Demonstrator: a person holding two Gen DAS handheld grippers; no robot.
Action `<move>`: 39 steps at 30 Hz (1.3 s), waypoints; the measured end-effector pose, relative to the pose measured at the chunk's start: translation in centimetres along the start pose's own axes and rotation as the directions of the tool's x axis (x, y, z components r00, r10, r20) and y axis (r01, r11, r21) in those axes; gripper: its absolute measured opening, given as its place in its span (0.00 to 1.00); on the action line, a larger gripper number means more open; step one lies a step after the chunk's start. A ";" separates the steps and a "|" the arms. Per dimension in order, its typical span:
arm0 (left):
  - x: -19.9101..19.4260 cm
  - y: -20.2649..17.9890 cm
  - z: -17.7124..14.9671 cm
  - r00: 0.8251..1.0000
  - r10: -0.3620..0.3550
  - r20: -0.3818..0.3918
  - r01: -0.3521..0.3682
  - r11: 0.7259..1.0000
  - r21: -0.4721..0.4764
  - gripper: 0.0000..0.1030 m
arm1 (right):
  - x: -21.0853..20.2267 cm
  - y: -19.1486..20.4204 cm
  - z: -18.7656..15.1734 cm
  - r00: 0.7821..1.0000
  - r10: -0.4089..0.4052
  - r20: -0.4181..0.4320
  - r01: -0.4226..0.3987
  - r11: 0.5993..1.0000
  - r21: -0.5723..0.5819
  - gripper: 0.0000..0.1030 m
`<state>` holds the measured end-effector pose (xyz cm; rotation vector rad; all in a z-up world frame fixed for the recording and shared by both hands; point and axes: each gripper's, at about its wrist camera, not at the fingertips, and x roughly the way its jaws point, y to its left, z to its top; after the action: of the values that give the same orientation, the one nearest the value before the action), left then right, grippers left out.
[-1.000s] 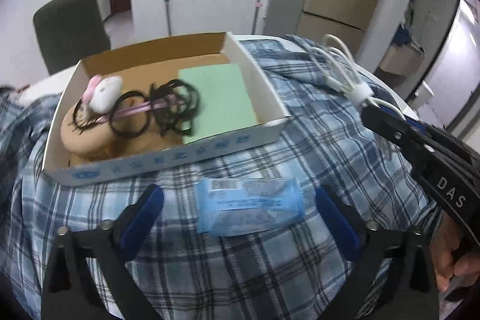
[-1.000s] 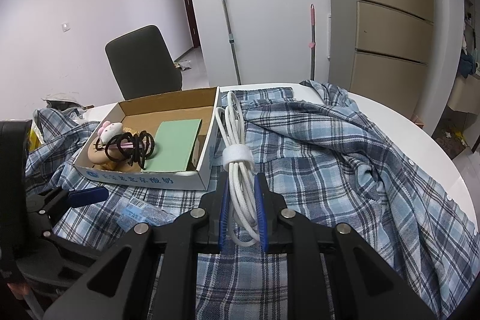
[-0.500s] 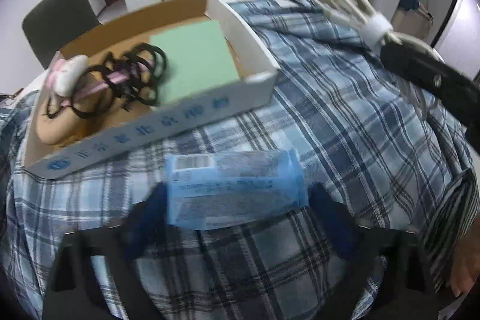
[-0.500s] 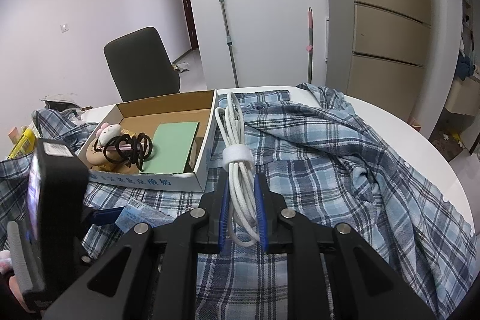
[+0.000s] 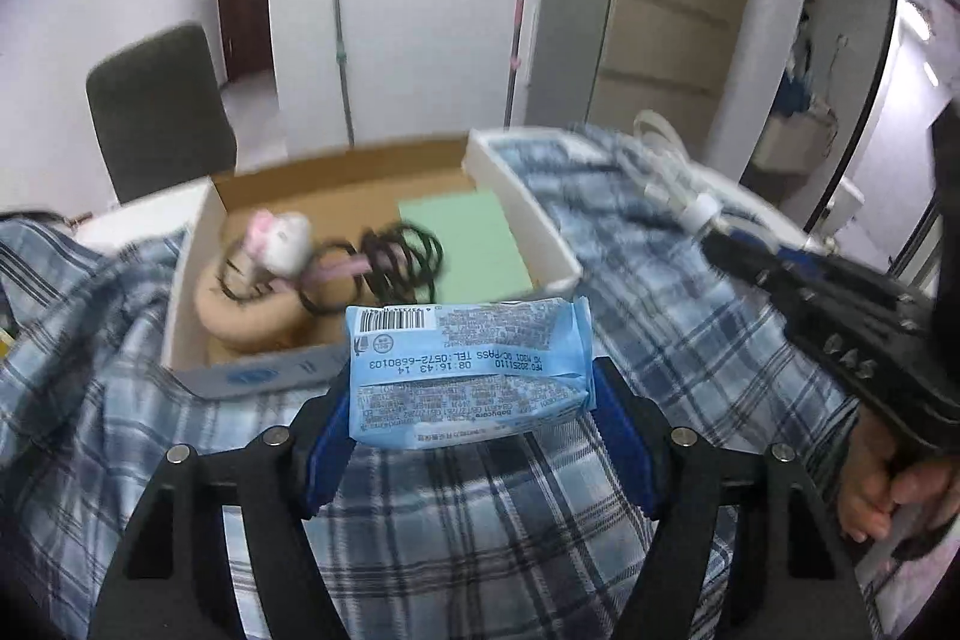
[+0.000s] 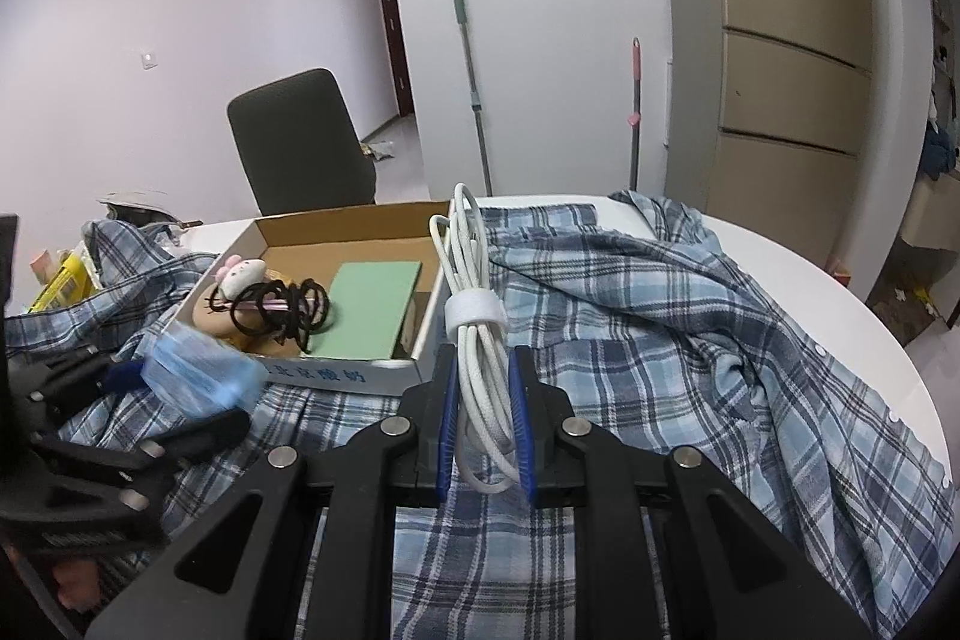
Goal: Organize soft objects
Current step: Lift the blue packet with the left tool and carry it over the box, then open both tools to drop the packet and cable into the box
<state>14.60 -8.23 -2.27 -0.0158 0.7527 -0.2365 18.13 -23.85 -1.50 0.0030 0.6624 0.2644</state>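
The left gripper [image 5: 471,421] clamps a blue "babycare" wipes pack [image 5: 468,370] crosswise, print upside down; the right gripper [image 6: 485,436] pinches an upright coiled white cable [image 6: 474,340].

The right gripper [image 6: 485,430] is clamped on a coiled white cable [image 6: 474,316] bound by a white strap, the coil standing upright between the blue pads [image 6: 521,424]. Just beyond it a cardboard box [image 6: 396,376] rests on a blue plaid shirt [image 6: 690,340] spread over a white round table [image 6: 840,316]. Inside the box lie a green pad [image 6: 369,307], black hair ties [image 6: 288,313] and a small pink-and-white plush [image 6: 240,274]. At left, the left gripper [image 6: 180,394] grips a light blue tissue pack [image 6: 201,373] beside the box's near corner. A dark chair [image 6: 300,142] stands behind the table.
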 end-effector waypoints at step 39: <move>5.9 11.7 6.7 0.997 0.060 0.047 -0.054 0.992 -0.114 0.77 | 11.2 7.2 4.7 0.986 0.101 -0.135 -0.113 0.990 -0.083 0.15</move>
<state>25.73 1.38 -2.49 -0.1063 0.7145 -0.1384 27.75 -13.82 -3.93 -0.0659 0.7811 0.4009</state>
